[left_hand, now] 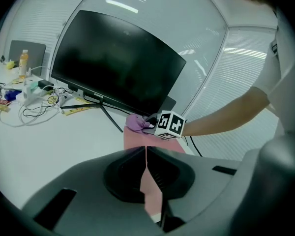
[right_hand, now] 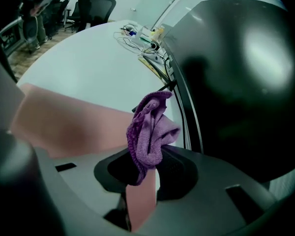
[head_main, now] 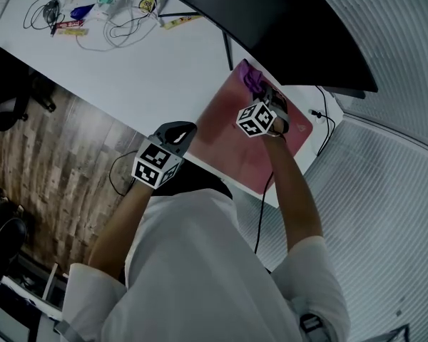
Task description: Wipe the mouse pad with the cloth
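The right gripper's [right_hand: 147, 157] fingers pinch the bunched purple cloth [right_hand: 150, 127] at the pink mouse pad's [head_main: 232, 137] far corner, just beside the monitor's stand leg [head_main: 227, 48]. A sweep there could knock that leg, or drag the pad, which nothing seems to pin. The left gripper's [left_hand: 146, 154] fingers are closed on nothing, near the surface's near edge. A bottle [left_hand: 23, 60] stands far off, its contents unreadable.

A crumpled purple cloth [right_hand: 150, 132], pinched in the right hand-held gripper [right_hand: 146, 173], is at the far corner of the flat pink mouse pad [head_main: 232, 144] on the white worktop [head_main: 150, 70].
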Motion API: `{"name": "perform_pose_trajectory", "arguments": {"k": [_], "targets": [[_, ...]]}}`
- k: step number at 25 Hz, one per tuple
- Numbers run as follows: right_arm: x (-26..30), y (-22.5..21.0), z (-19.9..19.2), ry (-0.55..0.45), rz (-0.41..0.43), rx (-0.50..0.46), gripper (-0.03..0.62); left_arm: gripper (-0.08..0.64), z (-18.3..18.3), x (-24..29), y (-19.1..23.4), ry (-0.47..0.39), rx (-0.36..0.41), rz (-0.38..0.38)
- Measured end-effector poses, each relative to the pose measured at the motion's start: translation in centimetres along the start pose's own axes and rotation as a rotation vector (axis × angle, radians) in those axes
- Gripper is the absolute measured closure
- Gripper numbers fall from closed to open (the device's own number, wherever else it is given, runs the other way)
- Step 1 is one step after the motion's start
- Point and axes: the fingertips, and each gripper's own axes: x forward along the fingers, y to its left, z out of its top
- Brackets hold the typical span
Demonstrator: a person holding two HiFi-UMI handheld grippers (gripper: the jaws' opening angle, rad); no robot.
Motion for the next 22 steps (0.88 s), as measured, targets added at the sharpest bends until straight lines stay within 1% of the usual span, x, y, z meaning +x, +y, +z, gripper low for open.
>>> {"name": "perform_pose_trajectory", "arguments": {"k": [3,6,13,16,22], "targets": [[0.8,0.0,-0.1,0.008,-0.019,-0.033,0.48,0.537,0.0,-0.3,-0.3,-0.002,0.002,0.001],[1.8,-0.2,-0.5,0.029,-0.036,-0.046,0.48,0.537,-0.1,-0.6,-0.3,-0.006,-0.006,0.007],[4.1,-0.8,-0.8,0.075,-0.087,-0.037,0.48,0.537,-0.8,-0.6,0.5,-0.004,-0.012,0.014],[4.3,-0.5,-0.5,0.087,-0.075,-0.046,0.482,0.537,-1.1,-0.6,0.5,0.0,-0.014,0.013],[3.4,2.4,-0.4,0.089,0.005,-0.104,0.482,0.537,-1.5,-1.0,0.2,0.003,-0.012,0.01]]}}
